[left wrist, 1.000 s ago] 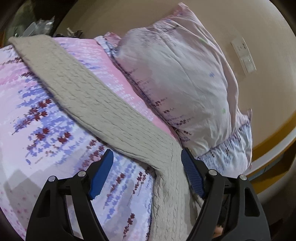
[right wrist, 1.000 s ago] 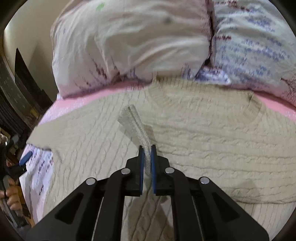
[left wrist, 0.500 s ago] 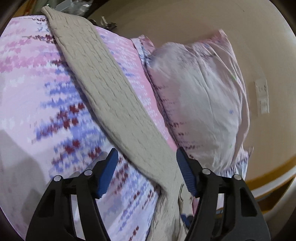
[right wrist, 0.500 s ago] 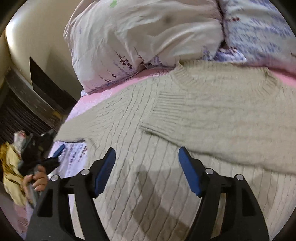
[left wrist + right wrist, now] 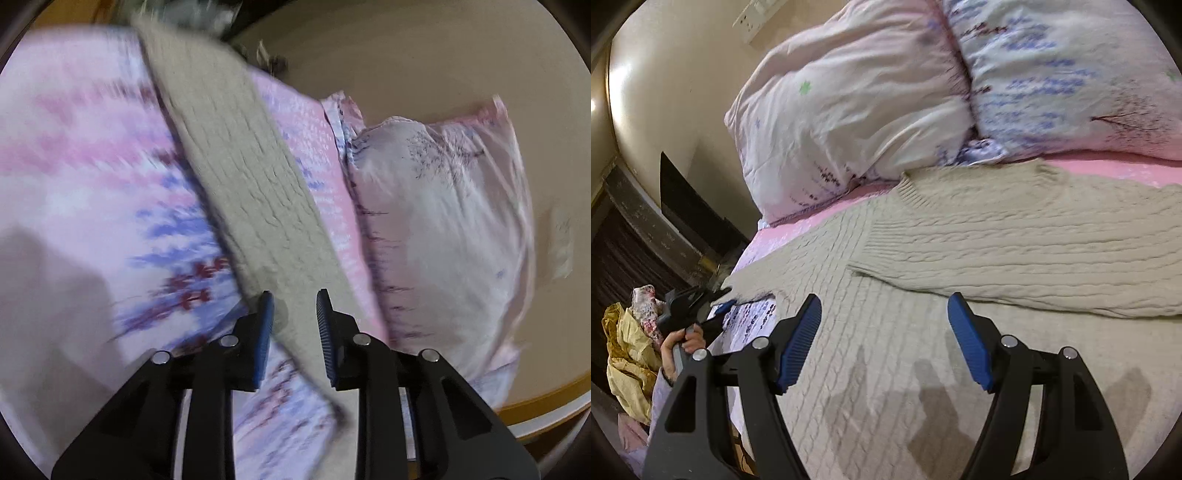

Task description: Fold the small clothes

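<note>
A beige cable-knit sweater (image 5: 960, 332) lies flat on the pink floral bedsheet (image 5: 74, 184). One sleeve (image 5: 1034, 266) is folded across its body. The other sleeve (image 5: 251, 192) stretches out along the bed in the left wrist view. My left gripper (image 5: 294, 317) is partly closed around the cuff end of that sleeve, with a narrow gap between the pads and knit fabric between them. It also shows in the right wrist view (image 5: 714, 304) at the sleeve end. My right gripper (image 5: 882, 332) is open and empty above the sweater's body.
Two floral pillows (image 5: 868, 110) lean against the beige headboard (image 5: 406, 55) just past the sweater's collar. A yellow cloth heap (image 5: 624, 354) lies off the bed's left edge. A wall socket (image 5: 753, 18) sits above the pillows.
My right gripper let go of the folded sleeve, opened wide and drew back. My left gripper moved onto the outstretched sleeve's end and its jaws narrowed from wide open.
</note>
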`<state>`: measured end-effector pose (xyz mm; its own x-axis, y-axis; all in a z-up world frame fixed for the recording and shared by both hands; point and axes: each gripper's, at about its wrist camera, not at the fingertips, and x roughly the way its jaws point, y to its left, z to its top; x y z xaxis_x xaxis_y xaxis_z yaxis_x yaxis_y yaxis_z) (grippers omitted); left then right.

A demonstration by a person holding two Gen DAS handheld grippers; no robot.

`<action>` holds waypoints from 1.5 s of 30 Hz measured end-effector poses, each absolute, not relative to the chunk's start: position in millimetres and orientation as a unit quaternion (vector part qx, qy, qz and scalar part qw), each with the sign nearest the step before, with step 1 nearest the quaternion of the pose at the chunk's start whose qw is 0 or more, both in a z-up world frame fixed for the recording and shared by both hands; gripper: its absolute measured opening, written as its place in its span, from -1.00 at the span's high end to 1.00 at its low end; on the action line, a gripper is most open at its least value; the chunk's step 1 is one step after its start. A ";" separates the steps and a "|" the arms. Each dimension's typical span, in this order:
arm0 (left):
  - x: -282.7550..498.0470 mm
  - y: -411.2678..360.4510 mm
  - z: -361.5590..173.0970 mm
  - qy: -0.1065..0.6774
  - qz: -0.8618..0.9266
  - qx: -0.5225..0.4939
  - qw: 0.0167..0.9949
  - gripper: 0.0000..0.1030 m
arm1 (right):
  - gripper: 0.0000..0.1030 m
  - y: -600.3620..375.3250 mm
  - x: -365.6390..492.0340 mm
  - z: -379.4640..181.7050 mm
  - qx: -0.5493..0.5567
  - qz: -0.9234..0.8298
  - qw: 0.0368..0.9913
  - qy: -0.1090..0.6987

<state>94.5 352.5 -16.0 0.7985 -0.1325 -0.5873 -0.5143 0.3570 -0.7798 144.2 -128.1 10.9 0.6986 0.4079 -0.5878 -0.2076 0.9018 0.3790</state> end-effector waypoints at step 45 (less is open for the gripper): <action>175.4 97.3 36.2 0.383 -0.252 -0.326 0.827 -0.61 | -0.24 -158.8 157.7 27.1 0.098 0.127 0.933 0.322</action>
